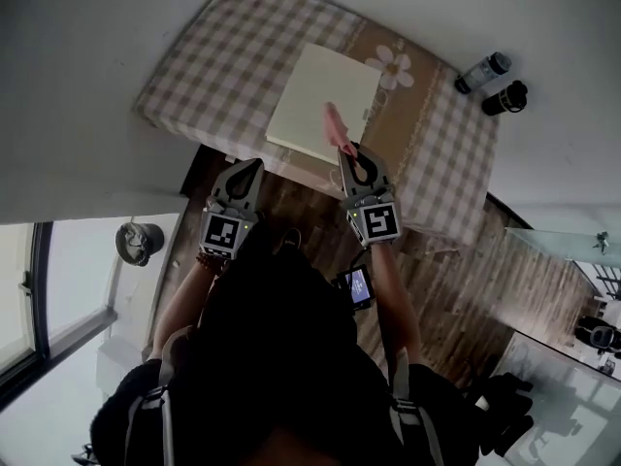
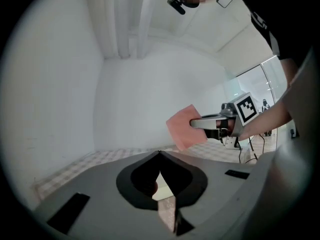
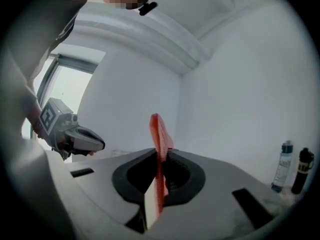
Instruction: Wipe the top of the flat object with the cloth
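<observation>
**Right claw (image 1: 347, 151) clamped on pink cloth (image 1: 335, 124); left claw (image 1: 254, 165) closed, empty**

Flat object: a cream square panel (image 1: 323, 100) lies flat on the table (image 1: 213, 66), on a beige checked cover with a flower motif (image 1: 393, 66) just beyond the panel's far right corner.

Right claw: the right gripper view shows both jaws pressed together on the pink cloth. The cloth stands on edge between them and projects upward and forward past the tips. In the head view the claw sits at the near edge of the table. The free end of the cloth reaches over the panel's near right portion. In the left gripper view the cloth appears as a flat pink square held up against the wall behind. Contact between cloth and panel cannot be confirmed.

Left claw: the jaws meet at the tips with nothing between them. It is held to the left of the right claw, short of the table's near edge and off the panel's near left corner, apart from both panel and cloth.

Other items: a clear bottle (image 1: 482, 71) and a black bottle (image 1: 505, 97) lie side by side by the table's far right corner, well apart from the panel.
</observation>
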